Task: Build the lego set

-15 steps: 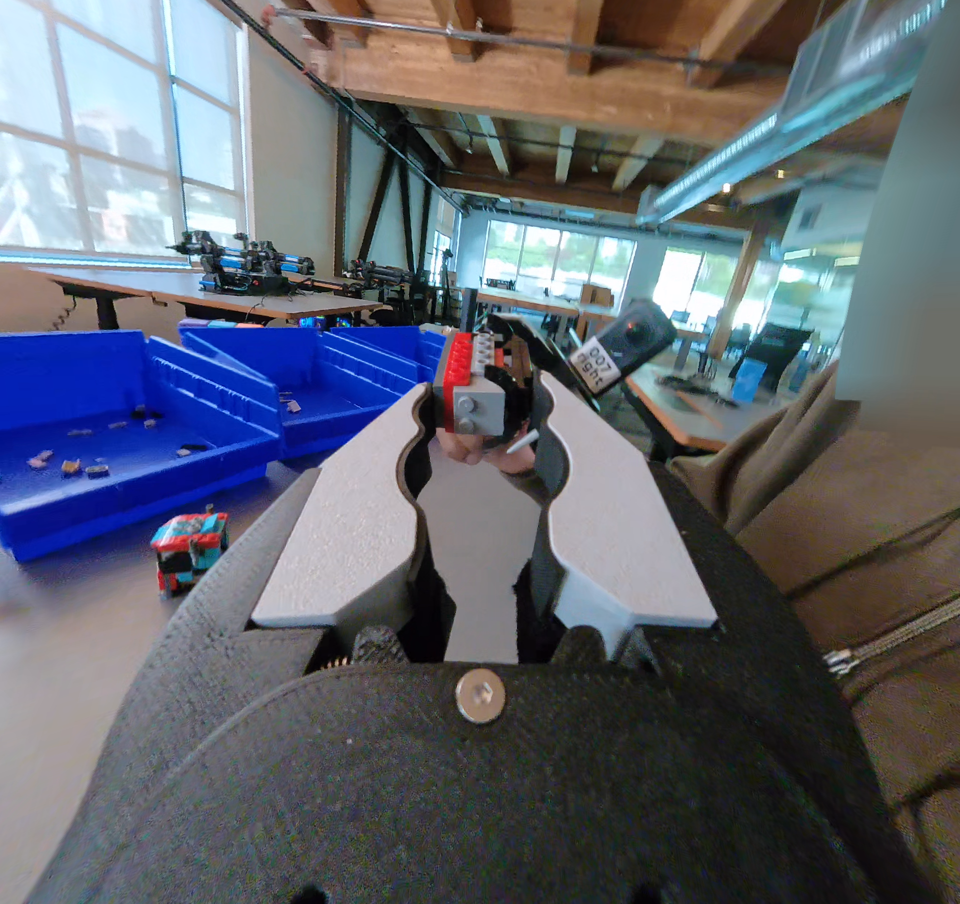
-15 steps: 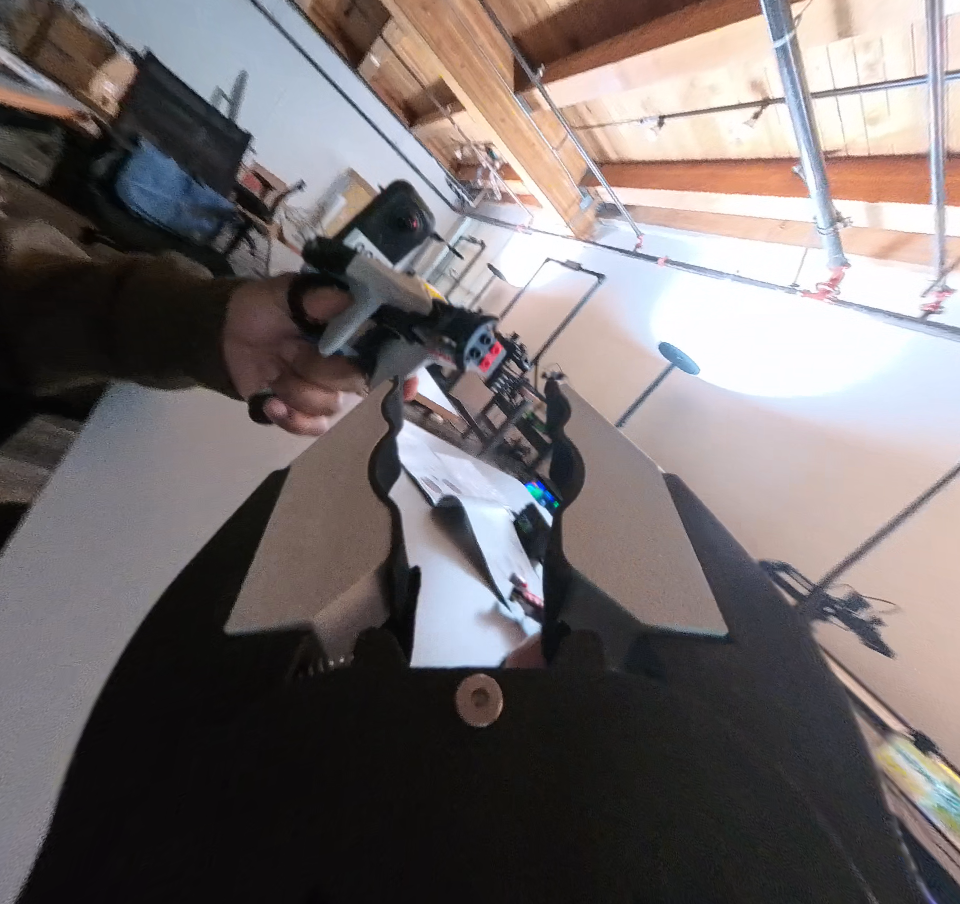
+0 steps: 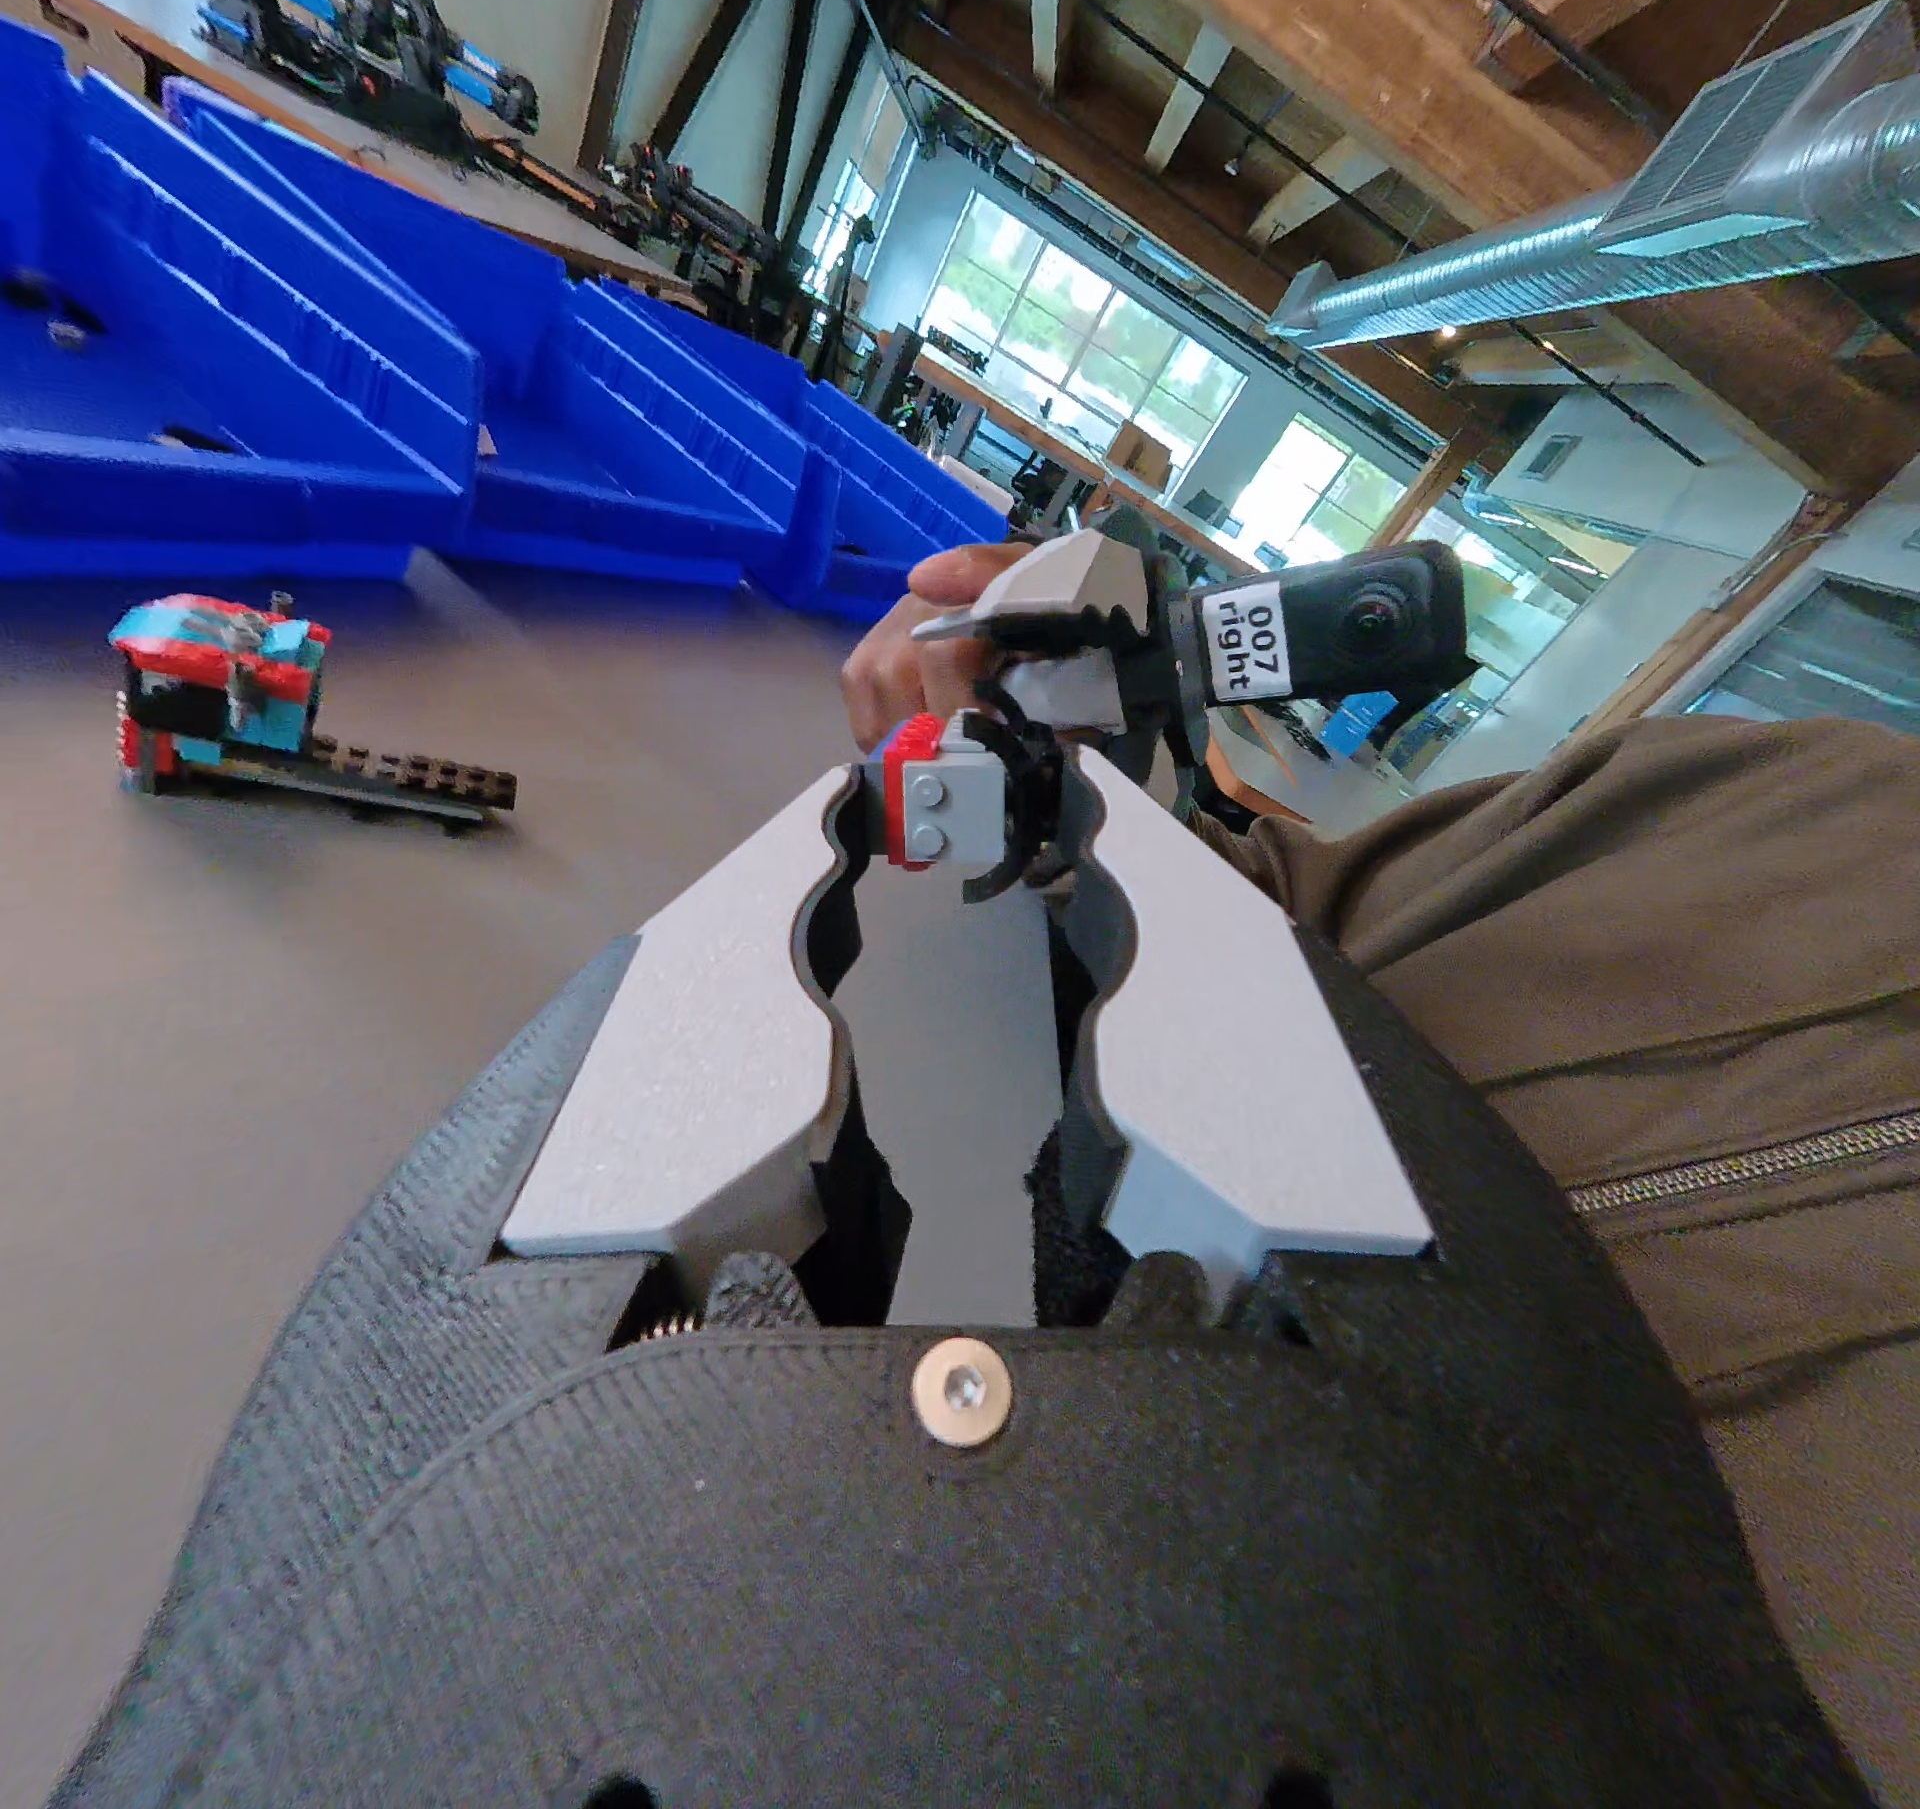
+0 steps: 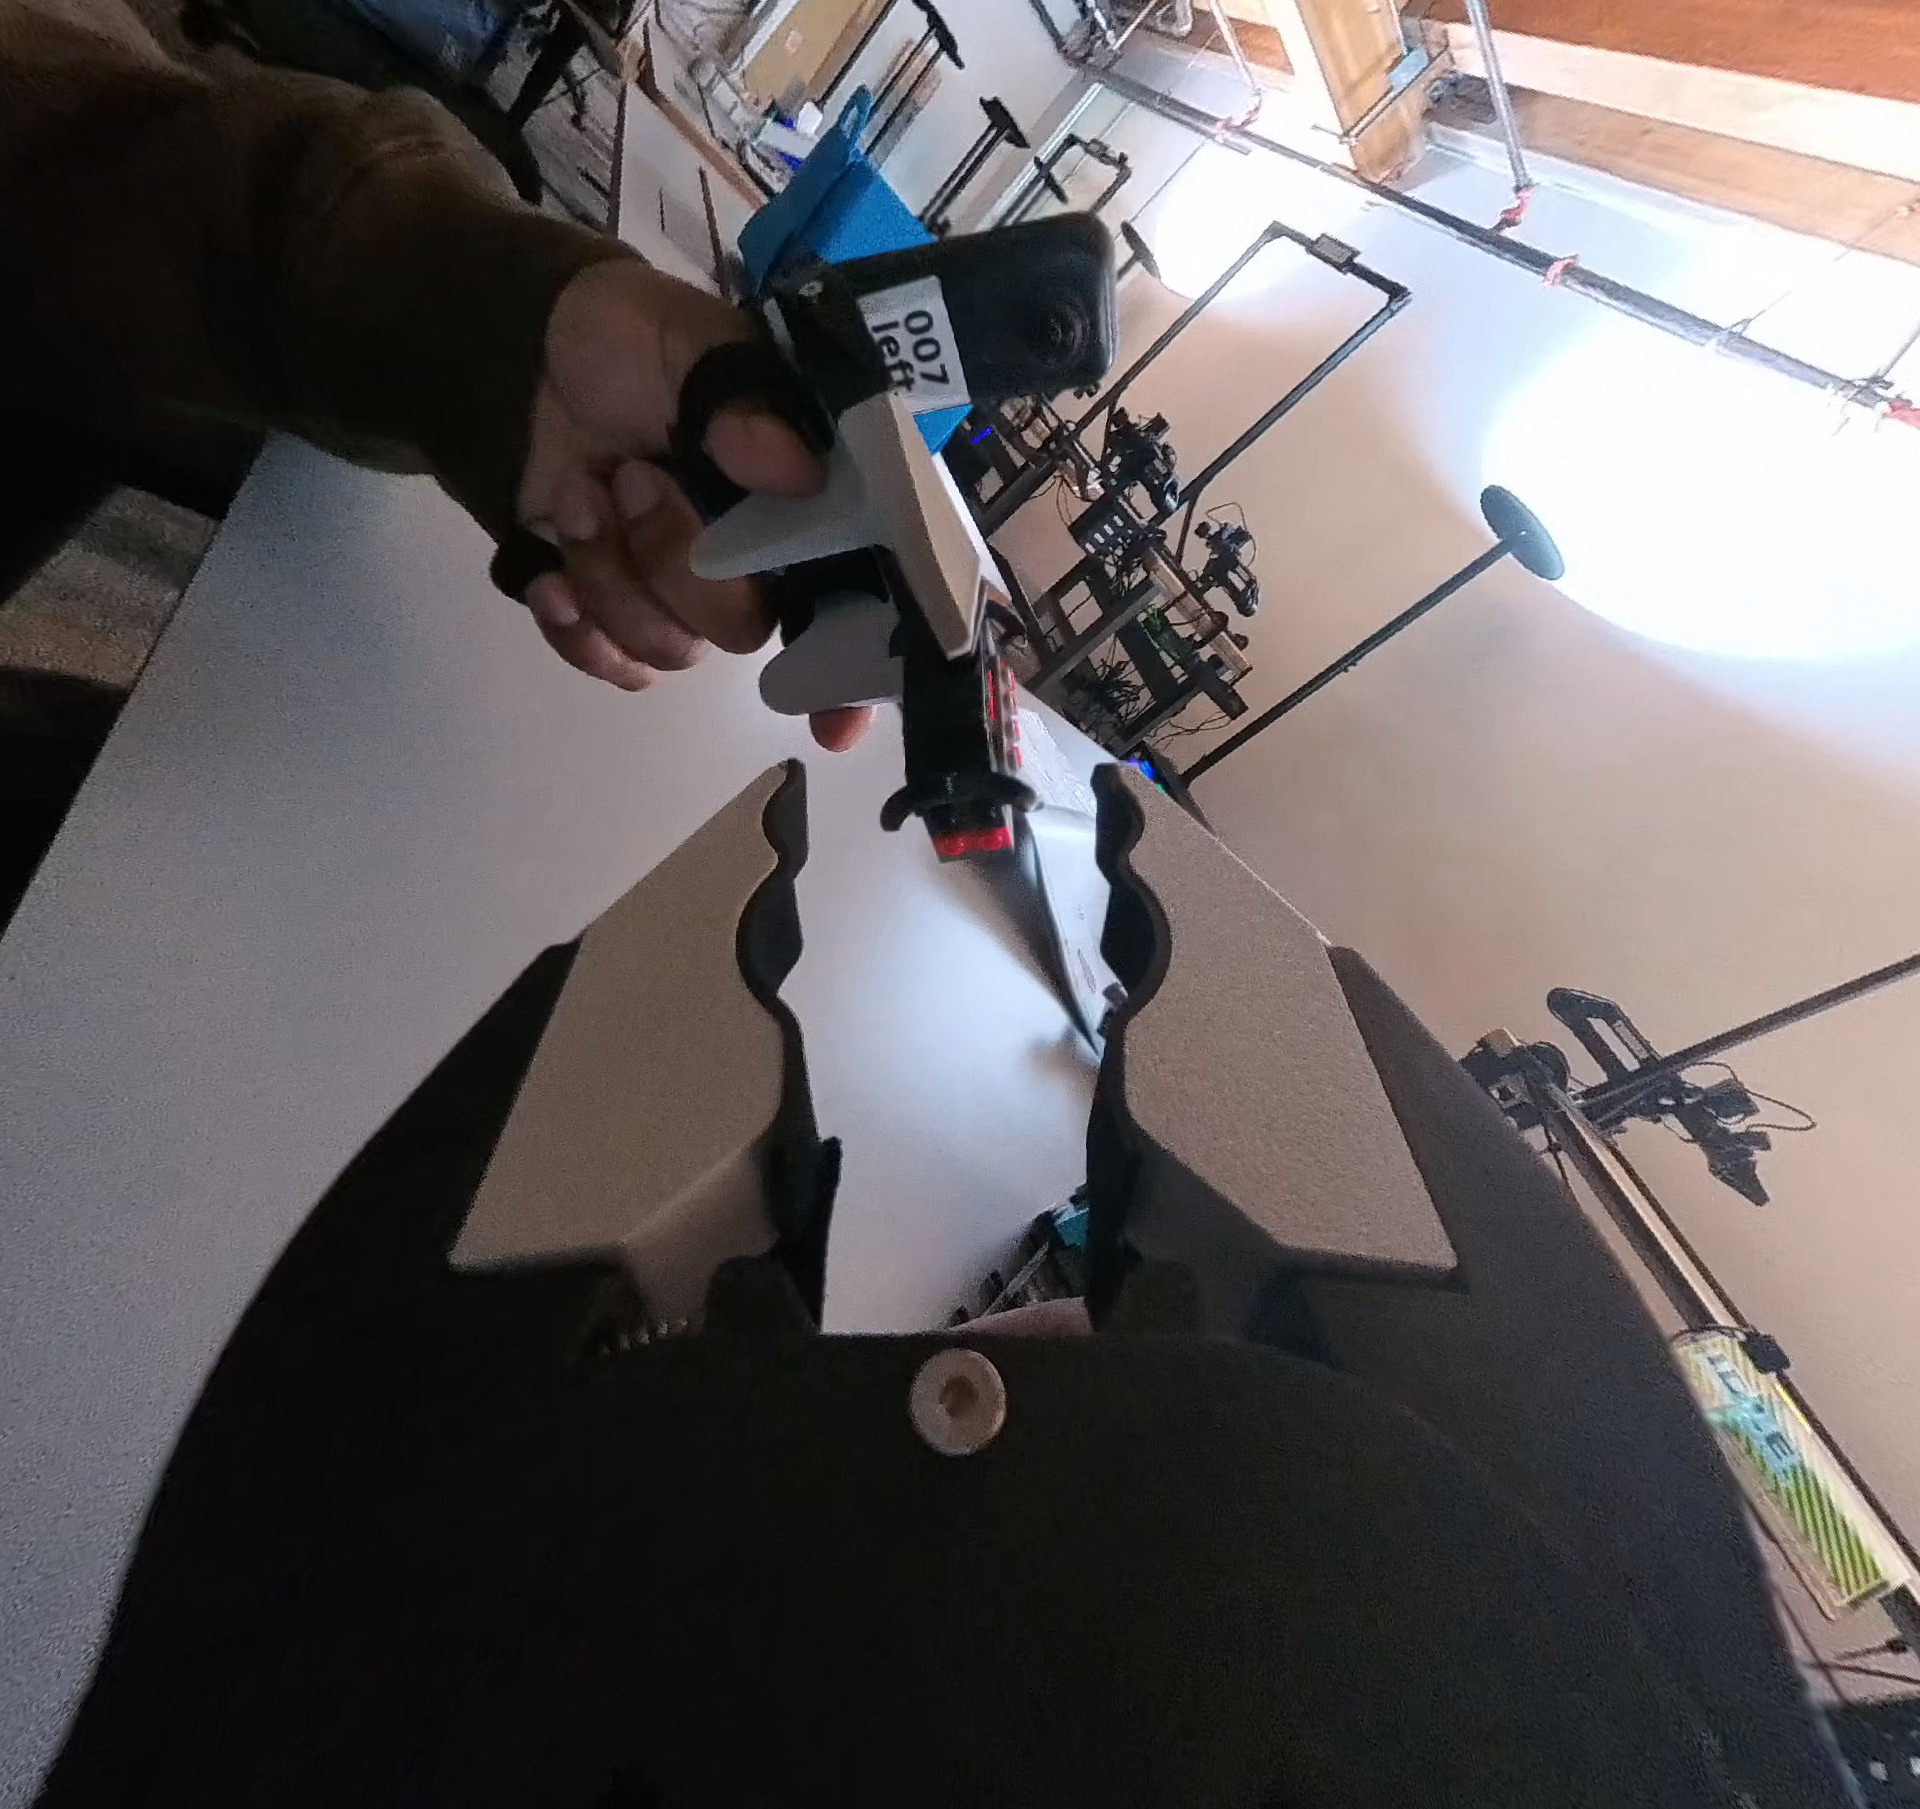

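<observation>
Bricks: small cluster of toy bricks (image 3: pixel 940 809), grey block with red and blue layers and a black curved piece, sits between my left claw (image 3: pixel 961 814) tips.
Left claw: narrowed onto the cluster; left fingertip (image 3: pixel 847 803) against the red side, right fingertip (image 3: pixel 1081 824) against the black piece. I read it as held.
Right claw: (image 4: pixel 951 803) spread wide, nothing between its tips. The cluster and the left claw's tips hang just ahead of its gap, not touching either fingertip as far as I can see.
Position: cluster is up off the table (image 3: pixel 260 1032), carried in the air at the left claw's tip, close to the hand (image 3: pixel 899 658) gripping the other tool.
Pointing: grey face with two studs looks back toward my left camera; the cluster's longer side appears to run across the claw gap, fingertip to fingertip. Uncertain, as part is hidden.
Done so far: cluster lifted and secured in one claw.
Left over: a bigger brick build (image 3: pixel 223 699) stands on the table well off to the left claw's left, untouched, in front of blue bins (image 3: pixel 312 429).
</observation>
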`<state>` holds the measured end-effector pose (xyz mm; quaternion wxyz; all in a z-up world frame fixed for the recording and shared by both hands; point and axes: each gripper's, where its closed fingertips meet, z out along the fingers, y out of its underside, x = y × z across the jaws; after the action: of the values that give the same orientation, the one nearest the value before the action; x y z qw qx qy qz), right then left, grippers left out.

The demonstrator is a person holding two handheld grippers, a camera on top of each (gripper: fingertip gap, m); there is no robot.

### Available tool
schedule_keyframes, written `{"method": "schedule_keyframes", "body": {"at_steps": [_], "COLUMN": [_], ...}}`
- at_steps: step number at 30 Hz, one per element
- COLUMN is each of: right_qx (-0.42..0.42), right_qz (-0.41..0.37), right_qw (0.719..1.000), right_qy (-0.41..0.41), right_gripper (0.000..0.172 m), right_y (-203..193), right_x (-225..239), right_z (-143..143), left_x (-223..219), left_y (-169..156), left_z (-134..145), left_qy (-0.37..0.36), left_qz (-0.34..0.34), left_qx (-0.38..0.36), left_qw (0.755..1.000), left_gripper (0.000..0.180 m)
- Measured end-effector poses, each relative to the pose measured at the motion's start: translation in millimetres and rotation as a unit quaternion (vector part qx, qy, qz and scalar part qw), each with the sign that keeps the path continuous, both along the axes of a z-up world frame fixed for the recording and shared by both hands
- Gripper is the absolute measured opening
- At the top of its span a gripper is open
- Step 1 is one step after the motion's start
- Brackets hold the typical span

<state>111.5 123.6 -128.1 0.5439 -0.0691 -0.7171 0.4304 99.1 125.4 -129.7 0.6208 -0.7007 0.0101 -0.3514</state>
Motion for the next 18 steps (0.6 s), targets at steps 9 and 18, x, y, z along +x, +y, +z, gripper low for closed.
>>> {"method": "schedule_keyframes", "body": {"at_steps": [9,18], "right_qx": [0.029,-0.005], "right_qz": [-0.036,-0.038], "right_qw": [0.999,0.999], "right_qy": [0.010,0.005], "right_gripper": [0.047,0.021], "right_y": [-2,-5], "right_x": [-10,-14], "right_z": [-5,-1], "left_x": [-3,3], "left_y": [8,2], "left_z": [-11,1], "left_qy": [-0.040,0.003], "left_qz": [0.019,0.022], "left_qx": [-0.021,0.037], "left_qw": [0.999,0.999], "left_gripper": [0.037,0.042]}}
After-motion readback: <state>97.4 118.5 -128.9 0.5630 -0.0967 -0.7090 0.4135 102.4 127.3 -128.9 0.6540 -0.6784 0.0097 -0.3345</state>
